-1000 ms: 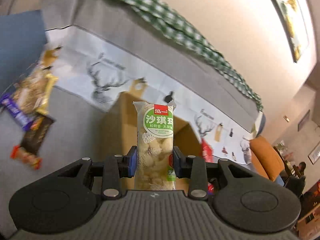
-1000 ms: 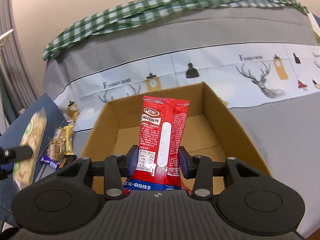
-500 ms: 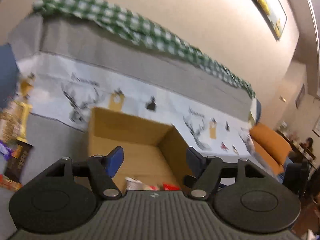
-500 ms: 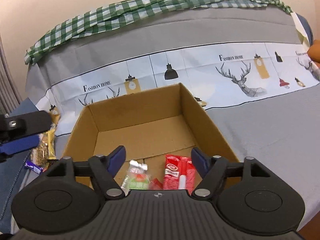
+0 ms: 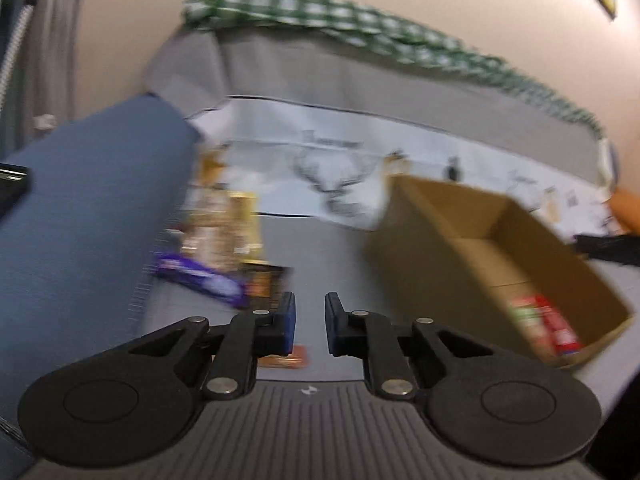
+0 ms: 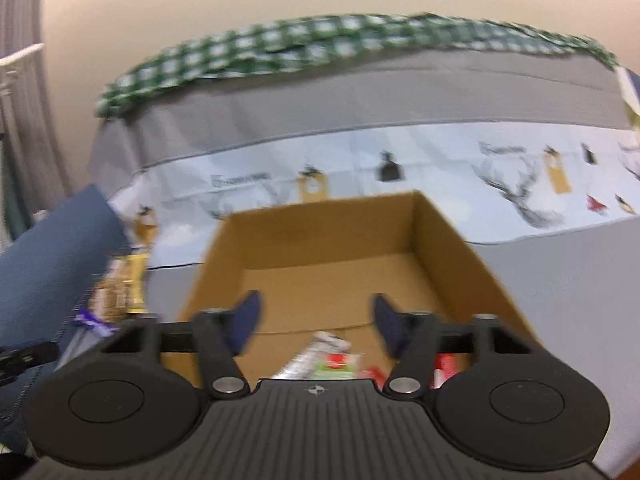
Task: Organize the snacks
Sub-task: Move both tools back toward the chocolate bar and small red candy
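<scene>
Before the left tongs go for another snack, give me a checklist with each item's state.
1. Left tongs empty: ok, nothing between the fingers, which have just closed.
2. Right tongs empty: ok, jaws apart, nothing held.
3. Dropped packets in the cardboard box: ok, red packet and green-label packet lie on its floor.
4. Snacks left to sort: ok, a pile lies on the grey cover beside the box.
5. Exact packet to grab: cannot tell, the view is blurred.
</scene>
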{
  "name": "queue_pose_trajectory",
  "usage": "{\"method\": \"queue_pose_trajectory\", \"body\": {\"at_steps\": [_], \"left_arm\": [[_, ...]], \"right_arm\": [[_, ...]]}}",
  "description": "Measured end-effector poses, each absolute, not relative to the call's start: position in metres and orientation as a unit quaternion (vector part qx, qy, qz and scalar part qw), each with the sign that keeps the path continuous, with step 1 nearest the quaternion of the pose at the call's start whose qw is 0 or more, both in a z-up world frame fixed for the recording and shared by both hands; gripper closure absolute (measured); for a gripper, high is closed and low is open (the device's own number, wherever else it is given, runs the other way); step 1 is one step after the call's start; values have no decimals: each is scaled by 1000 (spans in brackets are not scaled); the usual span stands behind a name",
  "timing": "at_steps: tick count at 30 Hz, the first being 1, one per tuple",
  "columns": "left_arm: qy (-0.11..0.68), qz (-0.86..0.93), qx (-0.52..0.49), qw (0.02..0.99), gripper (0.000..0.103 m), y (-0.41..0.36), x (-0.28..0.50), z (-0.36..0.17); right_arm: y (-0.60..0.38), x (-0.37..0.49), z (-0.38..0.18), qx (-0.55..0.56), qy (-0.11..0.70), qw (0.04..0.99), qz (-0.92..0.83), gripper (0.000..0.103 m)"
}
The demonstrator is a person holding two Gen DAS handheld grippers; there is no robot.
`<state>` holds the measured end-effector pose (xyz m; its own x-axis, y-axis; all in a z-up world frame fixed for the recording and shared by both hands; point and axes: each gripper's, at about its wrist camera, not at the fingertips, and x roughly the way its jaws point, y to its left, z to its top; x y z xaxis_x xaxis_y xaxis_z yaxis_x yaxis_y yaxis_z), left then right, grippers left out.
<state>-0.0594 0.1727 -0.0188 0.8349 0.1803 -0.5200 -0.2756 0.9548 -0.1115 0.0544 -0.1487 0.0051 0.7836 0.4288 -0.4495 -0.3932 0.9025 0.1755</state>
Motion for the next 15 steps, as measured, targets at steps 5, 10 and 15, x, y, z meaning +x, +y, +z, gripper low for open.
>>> {"method": "queue_pose_trajectory", "body": {"at_steps": [5, 10, 15], "left_arm": [[282, 147, -153, 936, 86, 218, -59, -48], [257, 160, -185, 935, 86, 232, -72, -46], [243, 168, -205, 933, 85, 237, -81, -44]], "right_arm": [[-116, 38, 8, 47, 235, 923, 301, 77], [-69, 15, 6, 9, 226, 902, 369, 77], [-14, -6, -7, -43, 231, 877, 419, 77]]}}
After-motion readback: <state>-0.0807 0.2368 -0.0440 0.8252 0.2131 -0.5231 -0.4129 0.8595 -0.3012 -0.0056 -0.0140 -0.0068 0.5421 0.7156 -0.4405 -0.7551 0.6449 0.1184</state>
